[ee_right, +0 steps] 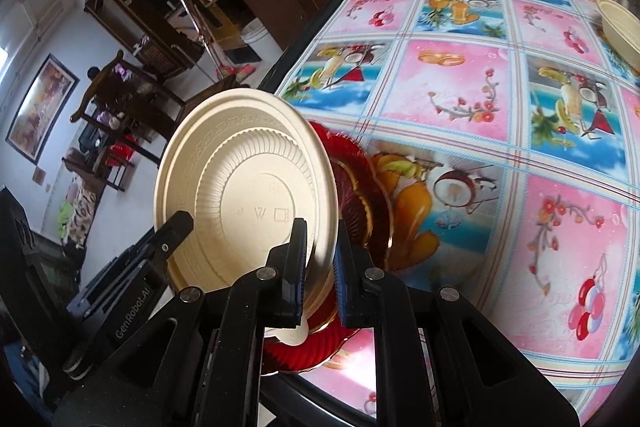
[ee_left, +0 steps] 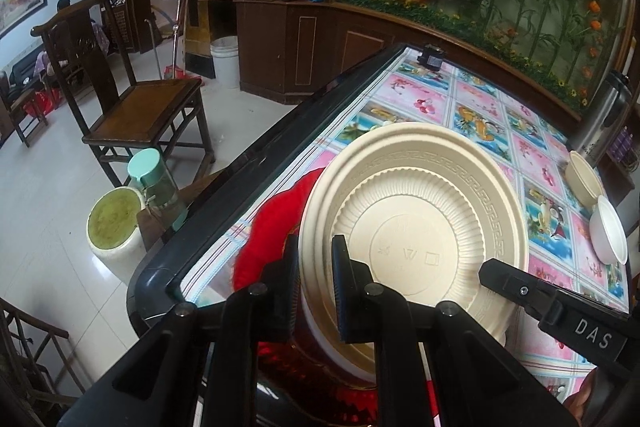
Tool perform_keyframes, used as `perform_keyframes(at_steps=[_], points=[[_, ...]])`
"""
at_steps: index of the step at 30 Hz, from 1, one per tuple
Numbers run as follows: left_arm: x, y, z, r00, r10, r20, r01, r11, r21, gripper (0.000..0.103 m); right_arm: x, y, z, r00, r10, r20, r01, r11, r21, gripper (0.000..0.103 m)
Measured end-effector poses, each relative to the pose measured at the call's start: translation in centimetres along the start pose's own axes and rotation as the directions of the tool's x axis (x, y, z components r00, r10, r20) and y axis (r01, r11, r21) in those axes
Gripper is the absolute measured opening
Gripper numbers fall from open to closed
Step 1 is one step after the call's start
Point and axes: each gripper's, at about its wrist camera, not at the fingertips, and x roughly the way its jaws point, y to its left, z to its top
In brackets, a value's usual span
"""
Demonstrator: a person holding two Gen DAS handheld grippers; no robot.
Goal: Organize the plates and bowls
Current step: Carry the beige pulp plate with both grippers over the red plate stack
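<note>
Left claw [ee_left: 316, 287]: clenched on the near rim of the cream plate [ee_left: 416, 219], jaws almost together.
Right claw [ee_right: 318, 275]: clenched on the same plate's [ee_right: 244, 183] rim, at the opposite side.
Plate: held tilted between both claws, above a red dish [ee_right: 360, 203] at the table's [ee_right: 460, 115] near corner.
Bowls [ee_left: 596, 203]: two, far right on the table, just beside each other.

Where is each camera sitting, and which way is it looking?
Left wrist: sits on the left gripper, looking down across the table toward a chair; its own fingers show.
Right wrist: sits on the right gripper, looking down over the table; its fingers show.
Shared: the beige plate, pinched by both grippers, the red plate under it, and each other's gripper.
</note>
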Motion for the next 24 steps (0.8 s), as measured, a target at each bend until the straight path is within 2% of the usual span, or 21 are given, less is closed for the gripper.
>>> perform_keyframes(at_steps=[11, 24], points=[[0.3, 0.5, -0.7, 0.999, 0.000, -0.034, 0.001, 1.000, 0.010, 0.012, 0.6, 0.2, -0.5, 1.000, 0.003, -0.017, -0.003, 1.000, -0.011, 0.012], [-0.5, 1.0, -0.8, 0.998, -0.034, -0.058, 0.035, 0.999, 0.016, 0.014, 0.0, 0.4, -0.9, 1.000, 0.003, -0.017, -0.003, 1.000, -0.028, 0.012]])
